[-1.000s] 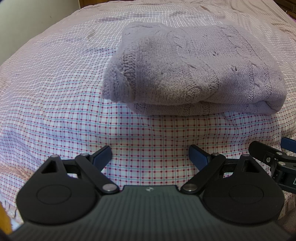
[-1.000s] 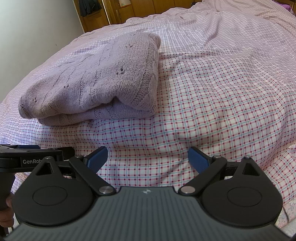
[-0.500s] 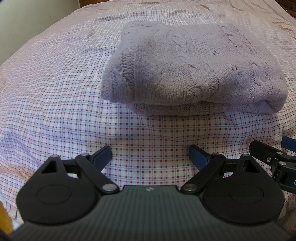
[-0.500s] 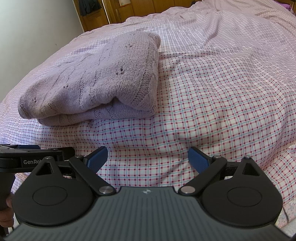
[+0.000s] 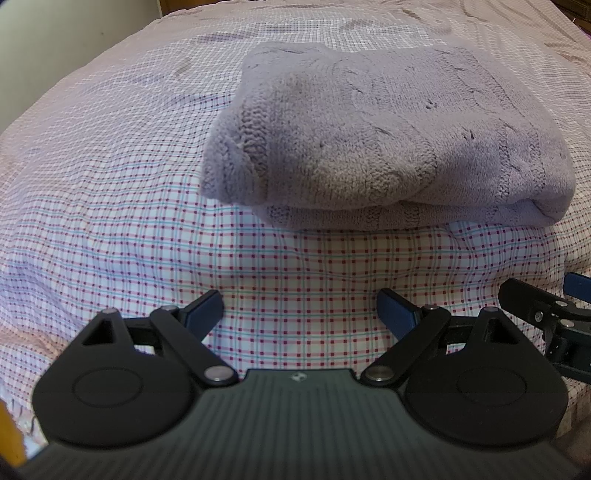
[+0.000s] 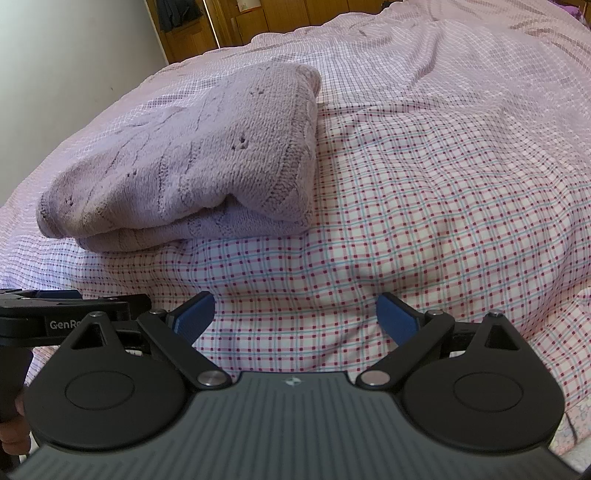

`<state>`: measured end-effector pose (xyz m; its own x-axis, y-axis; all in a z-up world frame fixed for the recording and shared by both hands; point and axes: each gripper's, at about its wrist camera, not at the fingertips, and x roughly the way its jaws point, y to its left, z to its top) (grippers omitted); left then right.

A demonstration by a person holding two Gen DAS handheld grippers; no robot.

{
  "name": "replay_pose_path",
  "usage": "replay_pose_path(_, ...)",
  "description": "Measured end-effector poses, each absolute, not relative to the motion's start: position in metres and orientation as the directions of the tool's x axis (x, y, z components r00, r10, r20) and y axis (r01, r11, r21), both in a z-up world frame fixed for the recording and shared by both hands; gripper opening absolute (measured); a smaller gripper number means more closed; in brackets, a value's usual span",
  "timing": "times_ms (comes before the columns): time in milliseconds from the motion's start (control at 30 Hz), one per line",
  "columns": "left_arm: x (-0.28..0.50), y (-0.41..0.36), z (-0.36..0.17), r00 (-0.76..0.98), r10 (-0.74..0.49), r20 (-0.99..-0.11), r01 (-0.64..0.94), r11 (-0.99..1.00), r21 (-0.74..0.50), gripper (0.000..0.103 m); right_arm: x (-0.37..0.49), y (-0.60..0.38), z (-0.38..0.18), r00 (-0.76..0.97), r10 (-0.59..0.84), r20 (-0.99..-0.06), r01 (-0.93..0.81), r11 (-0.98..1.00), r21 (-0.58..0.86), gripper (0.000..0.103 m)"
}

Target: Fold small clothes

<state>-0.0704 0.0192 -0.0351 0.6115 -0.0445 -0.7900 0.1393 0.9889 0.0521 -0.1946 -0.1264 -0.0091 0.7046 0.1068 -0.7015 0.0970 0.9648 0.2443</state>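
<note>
A lilac knitted sweater (image 5: 384, 136) lies folded into a thick rectangle on the checked bedspread (image 5: 110, 206). In the right wrist view the same sweater (image 6: 192, 162) sits to the upper left. My left gripper (image 5: 299, 306) hovers over bare bedspread in front of the sweater, open, with nothing between its blue pads. My right gripper (image 6: 295, 314) is open too and holds nothing, to the right of the sweater and apart from it. Each gripper shows at the edge of the other's view.
The bedspread (image 6: 443, 184) stretches wide to the right of the sweater with soft wrinkles. A pale wall (image 6: 74, 55) and wooden furniture (image 6: 280, 18) stand beyond the far edge of the bed. A person's fingers (image 6: 11, 424) show at the lower left.
</note>
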Motion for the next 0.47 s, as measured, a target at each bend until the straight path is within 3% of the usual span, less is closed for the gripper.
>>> replay_pose_path(467, -0.0706, 0.0214, -0.0353, 0.611, -0.047, -0.79, 0.141, 0.989, 0.05, 0.092, -0.1947, -0.1259, -0.0092, 0.706, 0.106, -0.701, 0.097, 0.965, 0.244, 0.098)
